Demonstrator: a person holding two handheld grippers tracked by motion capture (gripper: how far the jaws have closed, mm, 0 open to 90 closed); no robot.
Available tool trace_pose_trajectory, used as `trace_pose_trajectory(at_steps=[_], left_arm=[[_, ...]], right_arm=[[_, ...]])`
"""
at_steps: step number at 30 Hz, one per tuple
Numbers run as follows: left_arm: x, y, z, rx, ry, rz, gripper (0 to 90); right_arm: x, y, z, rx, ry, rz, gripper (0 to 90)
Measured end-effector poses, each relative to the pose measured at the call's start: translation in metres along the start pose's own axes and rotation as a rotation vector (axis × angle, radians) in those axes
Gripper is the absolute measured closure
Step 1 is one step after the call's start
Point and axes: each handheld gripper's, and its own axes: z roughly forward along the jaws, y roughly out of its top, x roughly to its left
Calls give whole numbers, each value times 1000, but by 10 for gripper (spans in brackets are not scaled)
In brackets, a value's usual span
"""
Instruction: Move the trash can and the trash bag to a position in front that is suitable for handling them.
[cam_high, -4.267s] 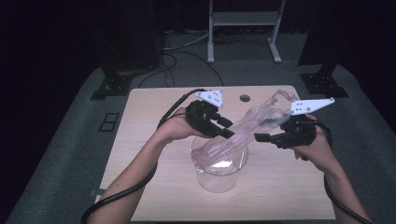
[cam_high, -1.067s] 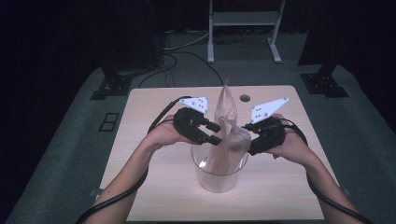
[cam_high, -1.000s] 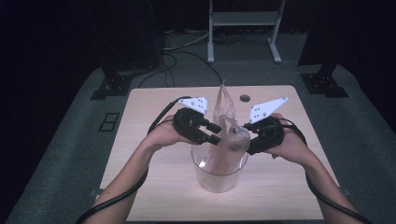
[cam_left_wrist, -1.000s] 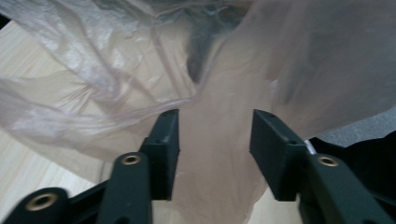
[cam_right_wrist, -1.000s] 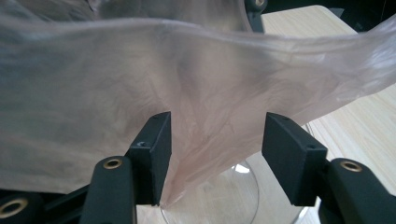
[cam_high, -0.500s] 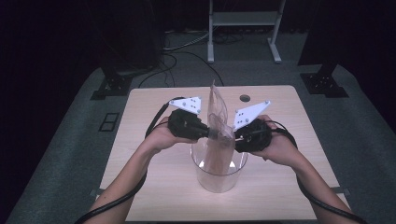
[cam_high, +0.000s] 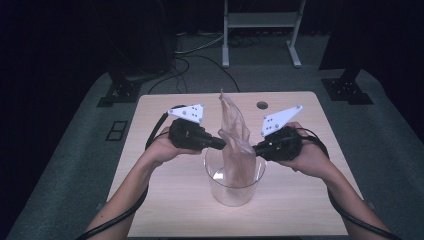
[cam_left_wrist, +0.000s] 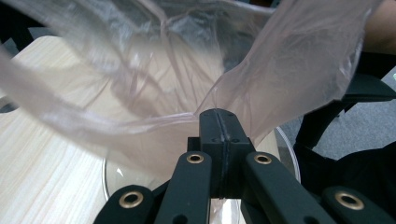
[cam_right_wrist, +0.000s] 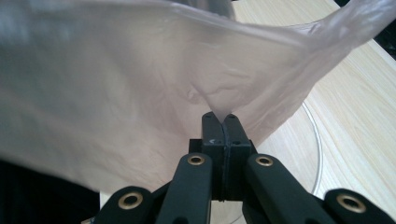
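A thin clear plastic bag (cam_high: 234, 135) stands upright out of a clear round container (cam_high: 234, 181) on the wooden table (cam_high: 165, 200). My left gripper (cam_high: 223, 145) has just closed and is shut on the bag's left side, pinching the film (cam_left_wrist: 187, 93) between its pads. My right gripper (cam_high: 254, 149) has also just closed and is shut on the bag's right side, with film (cam_right_wrist: 140, 84) bunched at its tips. The container's rim (cam_left_wrist: 286, 149) shows behind the left jaws, and the rim (cam_right_wrist: 317, 140) curves to the right of the right jaws.
A small dark hole (cam_high: 262, 105) sits near the table's far edge. Black cables trail from both grippers over the table. A metal stand (cam_high: 260, 30) and dark equipment bases stand on the grey floor beyond the table.
Both grippers moved inward toward the bag over the container and their jaws closed on the film. The bag now stands narrower and taller between them.
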Motion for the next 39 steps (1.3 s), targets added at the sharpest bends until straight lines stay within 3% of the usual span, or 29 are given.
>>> trace_pose_trajectory(at_steps=[15, 24, 39], left_arm=[[0, -16, -19, 15, 47, -21, 899], [-7, -26, -35, 33, 80, -30, 899], [-27, -67, -36, 99, 91, -75, 899]], right_arm=[[-7, -23, -19, 12, -28, 41, 900], [-9, -39, -32, 33, -51, 69, 900], [-10, -65, -23, 138, -65, 97, 900]])
